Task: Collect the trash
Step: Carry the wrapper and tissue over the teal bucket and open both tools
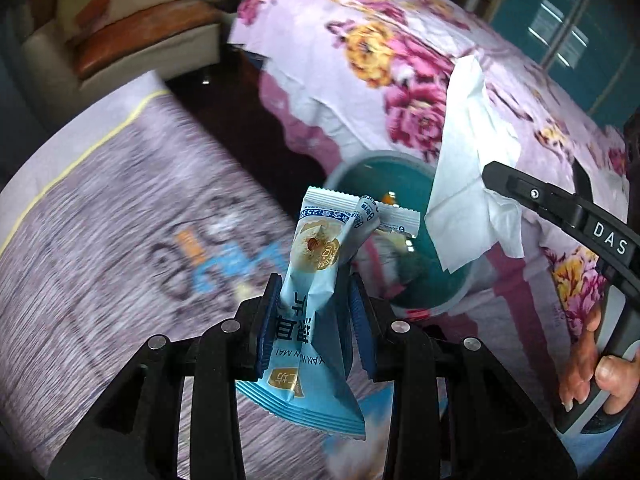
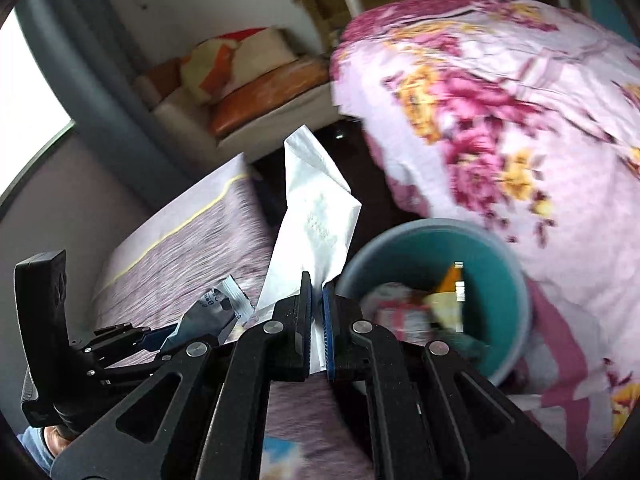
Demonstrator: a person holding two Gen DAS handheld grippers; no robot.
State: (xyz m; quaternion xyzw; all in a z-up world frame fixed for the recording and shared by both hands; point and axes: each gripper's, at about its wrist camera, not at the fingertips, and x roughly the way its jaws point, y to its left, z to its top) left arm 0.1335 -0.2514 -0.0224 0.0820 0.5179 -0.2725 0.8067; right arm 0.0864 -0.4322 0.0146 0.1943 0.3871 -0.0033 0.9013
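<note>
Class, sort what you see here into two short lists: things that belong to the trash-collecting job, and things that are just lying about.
Belongs to the job:
- blue snack wrapper, held in the left tongs
- white tissue, held in the right tongs
- teal waste bin, already holding trash

Just lying about:
- floral bedspread
- striped mat
- cushioned seat
</note>
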